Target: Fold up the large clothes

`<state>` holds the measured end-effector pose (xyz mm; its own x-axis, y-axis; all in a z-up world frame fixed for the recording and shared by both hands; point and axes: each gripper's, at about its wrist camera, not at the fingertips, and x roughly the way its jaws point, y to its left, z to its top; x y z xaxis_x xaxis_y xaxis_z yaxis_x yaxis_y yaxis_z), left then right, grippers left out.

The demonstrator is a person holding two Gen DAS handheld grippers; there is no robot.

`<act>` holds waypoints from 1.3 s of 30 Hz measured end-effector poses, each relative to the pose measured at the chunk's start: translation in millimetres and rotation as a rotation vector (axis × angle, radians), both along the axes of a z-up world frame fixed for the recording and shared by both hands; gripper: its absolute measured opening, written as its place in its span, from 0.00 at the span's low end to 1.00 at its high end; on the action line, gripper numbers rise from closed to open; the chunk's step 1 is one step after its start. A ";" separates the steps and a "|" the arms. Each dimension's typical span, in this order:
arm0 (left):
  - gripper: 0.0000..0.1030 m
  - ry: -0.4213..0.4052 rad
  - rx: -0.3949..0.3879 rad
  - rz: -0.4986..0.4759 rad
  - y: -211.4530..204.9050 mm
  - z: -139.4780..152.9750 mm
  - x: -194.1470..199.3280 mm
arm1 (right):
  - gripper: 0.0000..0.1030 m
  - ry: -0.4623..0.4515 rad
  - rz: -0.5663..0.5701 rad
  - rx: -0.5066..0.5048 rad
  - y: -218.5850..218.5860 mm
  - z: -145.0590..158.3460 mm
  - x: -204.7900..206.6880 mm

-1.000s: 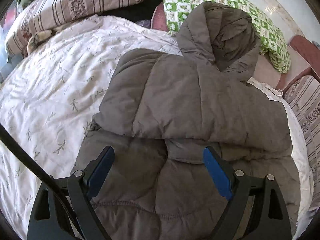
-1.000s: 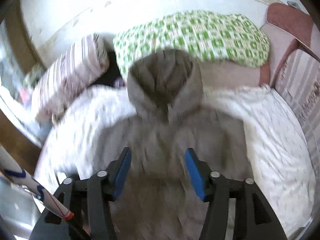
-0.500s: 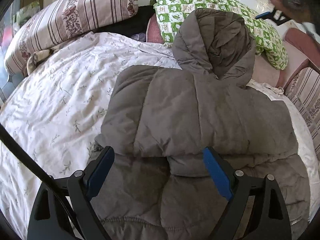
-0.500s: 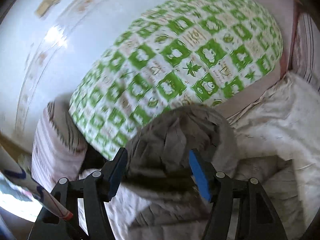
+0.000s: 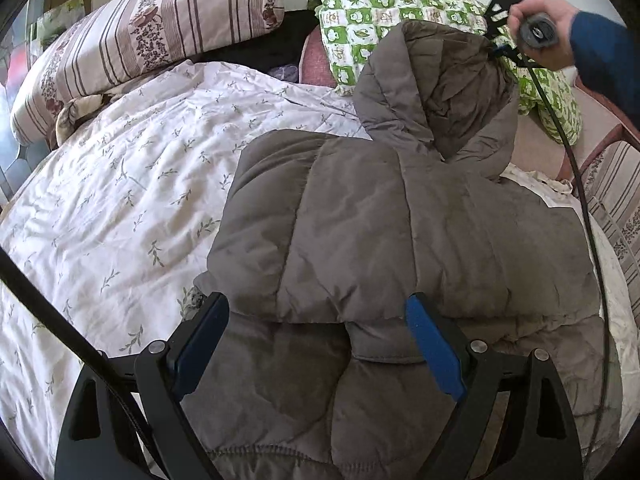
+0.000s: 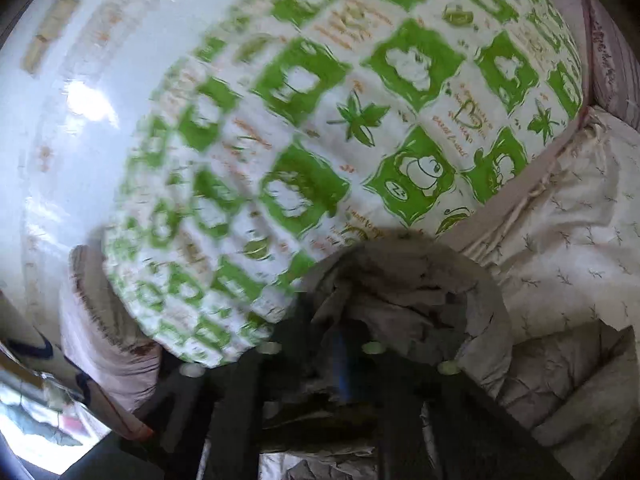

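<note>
Now, with your right tool (image 5: 498, 50) clenched on the jacket's hood (image 5: 440, 80) and your left tool (image 5: 316, 344) released, fold the hood slowly down onto the jacket's back (image 5: 380, 232).

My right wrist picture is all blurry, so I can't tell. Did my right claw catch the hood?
Observer: Yes. In the left wrist view the right claw is shut on the top edge of the hood, and the fabric puckers there.
Operator: Where's my other claw?
Observer: The left claw is open above the lower part of the jacket, gripping nothing.
Operator: Are the sleeves sticking out?
Observer: No. The sleeves seem folded in across the body, their ends meeting near the middle.
</note>
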<state>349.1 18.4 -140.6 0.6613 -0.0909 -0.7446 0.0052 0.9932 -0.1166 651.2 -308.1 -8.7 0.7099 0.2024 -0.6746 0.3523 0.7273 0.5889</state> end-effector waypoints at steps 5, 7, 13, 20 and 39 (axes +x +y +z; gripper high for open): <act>0.87 -0.005 -0.008 0.010 2.7 3.2 -0.6 | 0.07 -0.079 0.061 -0.006 4.5 27.3 -52.4; 0.87 -0.014 -0.013 0.023 6.1 5.7 -1.1 | 0.06 -0.120 0.103 -0.019 7.6 39.6 -85.4; 0.87 -0.034 -0.035 0.061 20.0 11.4 -0.3 | 0.06 -0.220 0.209 -0.065 28.0 50.7 -209.0; 0.87 -0.057 -0.092 0.099 36.1 20.1 -0.9 | 0.06 -0.217 0.248 -0.036 41.2 -17.5 -329.3; 0.87 -0.033 0.011 -0.042 -30.9 0.1 35.0 | 0.14 -0.010 0.306 -0.049 47.4 -171.6 -342.3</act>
<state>384.2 -12.5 -140.5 0.6813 -0.1108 -0.7236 0.0507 0.9932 -0.1044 308.9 -260.7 -180.2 0.6275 0.3752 -0.6823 0.1066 0.8266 0.5526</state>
